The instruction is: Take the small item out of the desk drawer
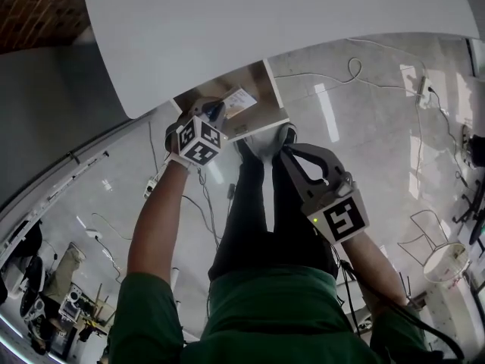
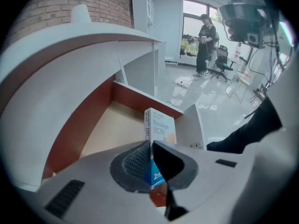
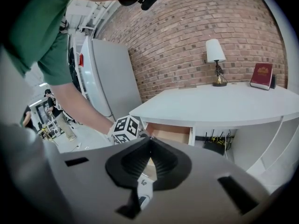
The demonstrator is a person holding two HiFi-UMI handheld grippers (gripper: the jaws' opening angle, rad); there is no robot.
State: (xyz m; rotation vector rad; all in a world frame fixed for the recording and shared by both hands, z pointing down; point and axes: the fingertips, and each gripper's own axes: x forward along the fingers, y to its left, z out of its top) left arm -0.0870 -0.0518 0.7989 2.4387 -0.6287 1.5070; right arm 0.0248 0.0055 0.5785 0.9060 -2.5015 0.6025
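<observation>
Under the white desk [image 1: 265, 21] a drawer [image 1: 251, 78] stands pulled out, showing its wooden floor [image 2: 112, 125]. My left gripper [image 1: 216, 114] hangs over the drawer's near part, shut on a small white and blue bandage box [image 1: 241, 98]. In the left gripper view the box [image 2: 159, 125] stands upright between the pads of the left gripper [image 2: 152, 146], clear of the drawer floor. My right gripper [image 1: 286, 152] is to the right of the drawer front, shut with nothing in it. The right gripper [image 3: 149, 141] points toward the open drawer [image 3: 170, 134].
The person's legs and white shoes [image 1: 261, 144] are below the drawer front. Cables and a wire basket [image 1: 445, 260] lie on the glossy floor. A lamp [image 3: 214, 55] and a red book [image 3: 260, 76] stand on the desk. Another person [image 2: 205, 41] stands far off by a chair [image 2: 223, 62].
</observation>
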